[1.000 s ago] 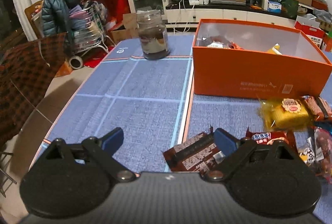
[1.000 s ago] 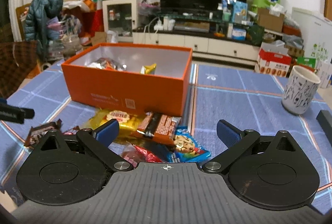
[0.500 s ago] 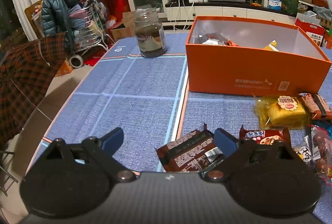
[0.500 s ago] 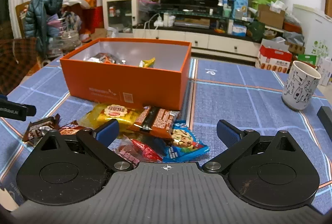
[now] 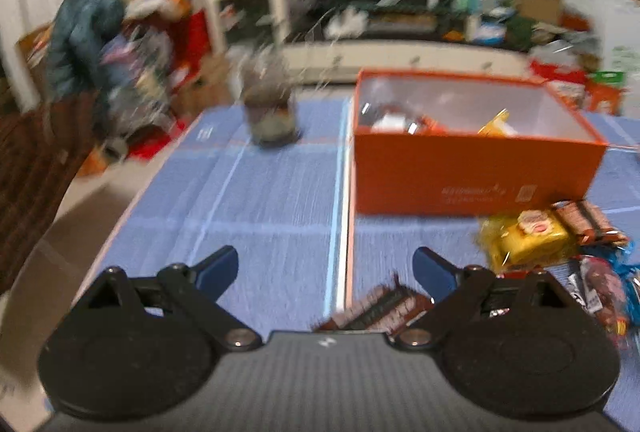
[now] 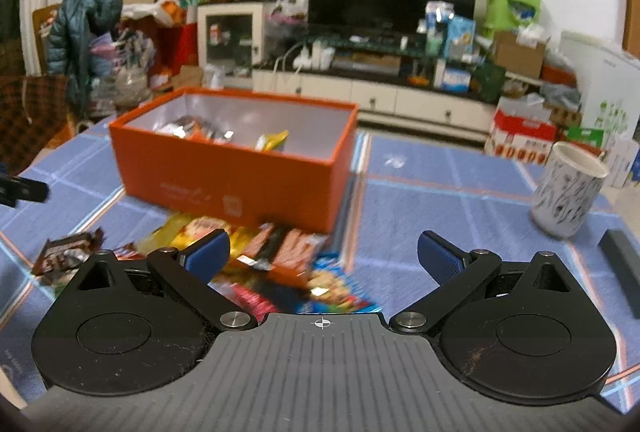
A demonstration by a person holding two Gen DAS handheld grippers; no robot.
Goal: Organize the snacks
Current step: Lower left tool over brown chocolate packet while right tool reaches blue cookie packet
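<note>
A: We start at the left gripper (image 5: 325, 267): jaws wide apart, nothing between the pads. A brown chocolate wrapper (image 5: 374, 312) lies on the table just under its right finger, not pinched.

B: Agreed. Right gripper (image 6: 323, 252): we see it spread wide too, empty, hanging over the snack pile.

A: The pile, then. A yellow packet (image 6: 188, 232), a red-brown bar (image 6: 280, 246) and a blue cookie pack (image 6: 336, 292) overlap, just in front of the orange box (image 6: 224, 179).

B: We see the box with no lid, a few snacks (image 6: 204, 129) already inside, most at its left end. It stands on the blue checked tablecloth (image 6: 440, 216).

A: Further out: a dark jar (image 5: 270, 111) left of the box, blurred. A white patterned cup (image 6: 568, 187) well to the right, upright.

B: A dark flat thing (image 6: 624, 264) sits at the right edge near the cup; we can't tell what it is. Left-wrist view is smeared, so the labels are unreadable.
</note>
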